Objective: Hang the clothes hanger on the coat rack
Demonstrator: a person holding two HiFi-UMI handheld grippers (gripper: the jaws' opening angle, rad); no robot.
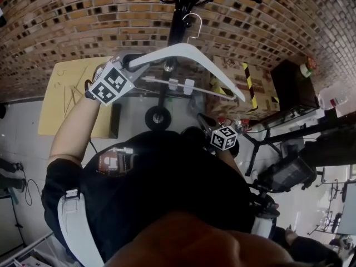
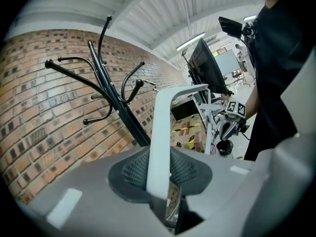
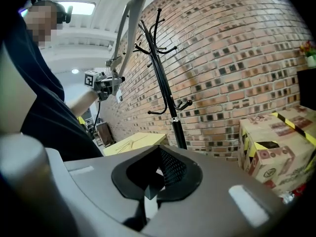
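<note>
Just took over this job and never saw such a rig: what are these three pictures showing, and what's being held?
No robot here: a person carries a hand-held gripper in each hand. The head view comes from a camera on the person's head, looking steeply down. The two gripper views ride on the grippers and look along their jaws. The left hand-held gripper is clamped on one end of a white hanger, held up near the black coat rack by the brick wall. As far as I can see, it is not yet hung. The right hand-held gripper sits lower, jaws seemingly closed on nothing. No table: a yellow board and a taped cardboard box sit by the wall.
</note>
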